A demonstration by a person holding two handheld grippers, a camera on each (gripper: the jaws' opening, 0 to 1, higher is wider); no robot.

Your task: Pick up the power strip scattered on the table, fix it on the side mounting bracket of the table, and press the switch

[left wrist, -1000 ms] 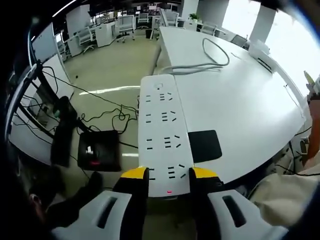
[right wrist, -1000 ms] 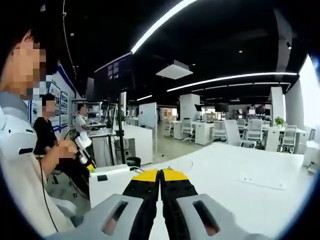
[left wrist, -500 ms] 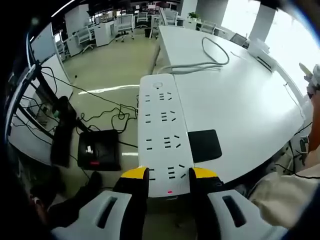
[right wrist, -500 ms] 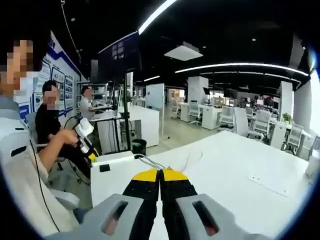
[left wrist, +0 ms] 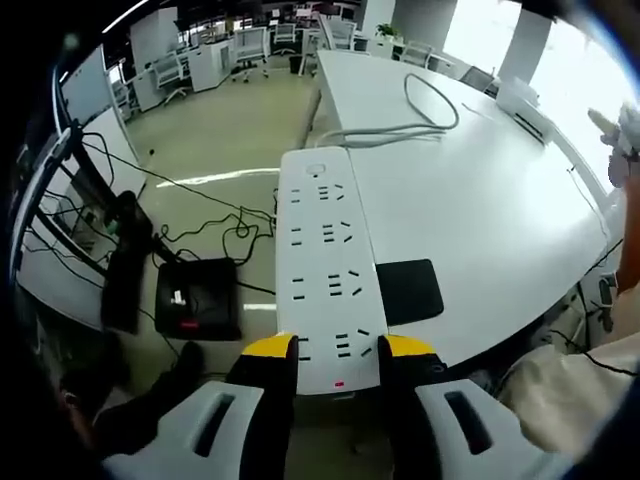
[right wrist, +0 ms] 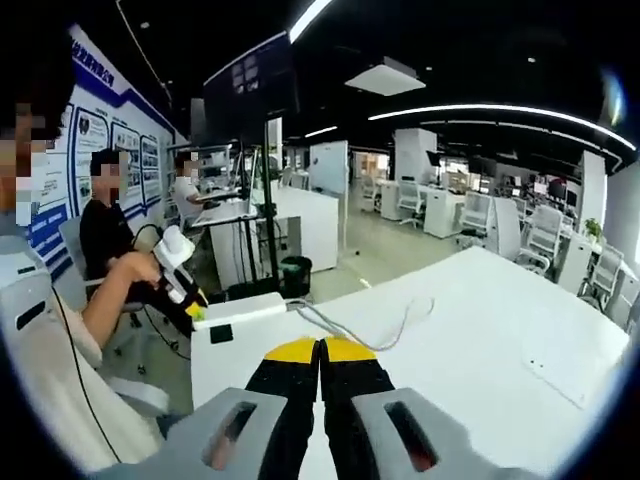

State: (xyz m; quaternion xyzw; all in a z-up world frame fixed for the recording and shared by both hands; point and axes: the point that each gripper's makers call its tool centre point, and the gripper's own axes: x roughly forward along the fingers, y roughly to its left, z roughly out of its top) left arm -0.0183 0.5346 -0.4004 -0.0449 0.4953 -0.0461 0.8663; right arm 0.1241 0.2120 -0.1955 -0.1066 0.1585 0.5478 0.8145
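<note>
A long white power strip [left wrist: 325,255] with several sockets points away from me along the white table's [left wrist: 480,210] left edge, partly over the floor. My left gripper [left wrist: 338,350] is shut on its near end, yellow tips on both sides, just above a small red light [left wrist: 338,383]. Its white cable [left wrist: 410,128] loops over the far tabletop. In the right gripper view my right gripper [right wrist: 320,350] is shut with nothing between the tips, held above the table [right wrist: 480,330]. There the strip [right wrist: 240,308] and left gripper [right wrist: 193,308] appear at the left.
A black rectangular pad [left wrist: 410,290] lies on the table beside the strip. Below the table edge, the floor carries black cables and a black box [left wrist: 197,300]. A person's sleeve [right wrist: 50,390] is at the left, other people sit behind, and office desks and chairs stand further off.
The right gripper view has tilted down, so more tabletop and cable show. In the left gripper view, the strip stays held in place and the right hand at the right edge has risen.
</note>
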